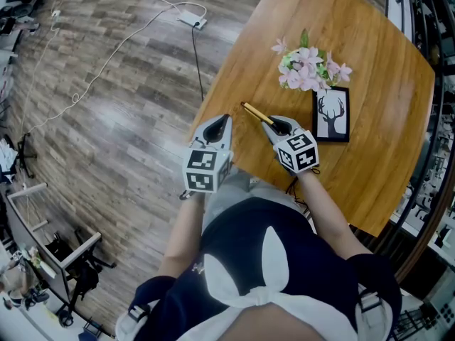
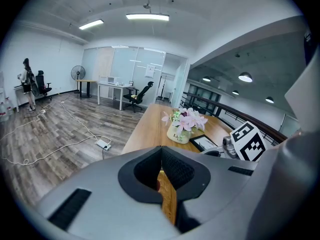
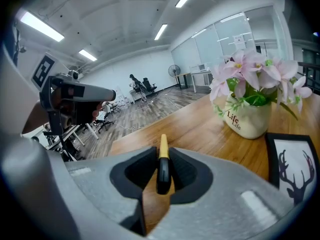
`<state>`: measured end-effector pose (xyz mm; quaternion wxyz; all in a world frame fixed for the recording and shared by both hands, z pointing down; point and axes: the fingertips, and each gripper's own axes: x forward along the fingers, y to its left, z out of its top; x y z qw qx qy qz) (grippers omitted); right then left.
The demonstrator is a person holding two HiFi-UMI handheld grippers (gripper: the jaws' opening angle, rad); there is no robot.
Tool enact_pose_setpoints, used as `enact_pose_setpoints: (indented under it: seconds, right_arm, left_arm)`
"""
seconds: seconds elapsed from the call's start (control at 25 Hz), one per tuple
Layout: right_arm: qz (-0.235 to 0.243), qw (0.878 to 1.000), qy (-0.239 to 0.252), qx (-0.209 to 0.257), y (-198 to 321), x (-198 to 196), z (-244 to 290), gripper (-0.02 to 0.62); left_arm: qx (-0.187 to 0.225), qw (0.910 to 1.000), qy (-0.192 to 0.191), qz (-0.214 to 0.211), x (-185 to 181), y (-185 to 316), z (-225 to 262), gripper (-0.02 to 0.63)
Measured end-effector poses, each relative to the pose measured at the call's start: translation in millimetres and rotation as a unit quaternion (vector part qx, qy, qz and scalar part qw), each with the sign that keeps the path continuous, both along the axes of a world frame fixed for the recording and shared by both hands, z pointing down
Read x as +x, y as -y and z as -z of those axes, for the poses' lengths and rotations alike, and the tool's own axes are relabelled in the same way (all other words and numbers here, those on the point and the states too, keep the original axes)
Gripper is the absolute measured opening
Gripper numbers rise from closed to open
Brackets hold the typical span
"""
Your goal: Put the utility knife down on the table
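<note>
right gripper (image 1: pixel 279 126) clamped on slim yellow-and-black utility knife (image 1: pixel 254 112), by near edge of orange wooden desk (image 1: pixel 377 176). left gripper (image 1: pixel 221 124) closed, empty. put-down not done imo; next: lower flat, release.

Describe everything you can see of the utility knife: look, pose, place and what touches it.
The utility knife is slim, yellow at the front end and black behind, plastic by the look; no blade shows. The right gripper clamps the black part between its jaws. The yellow end sticks out past them, over the wooden table near its edge. Whether it touches the table cannot be told.
</note>
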<state>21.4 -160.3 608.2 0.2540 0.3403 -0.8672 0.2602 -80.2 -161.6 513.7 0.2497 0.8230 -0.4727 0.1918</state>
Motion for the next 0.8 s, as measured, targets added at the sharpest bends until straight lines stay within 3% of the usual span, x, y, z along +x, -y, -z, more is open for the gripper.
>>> enact_pose_setpoints:
  seconds: [0.8]
  right_arm:
    - [0.030,0.998,-0.053,0.014,-9,4,-19,0.077]
  left_arm:
    - [-0.002,1.0000,0.001,-0.008,4,1,-2,0.017]
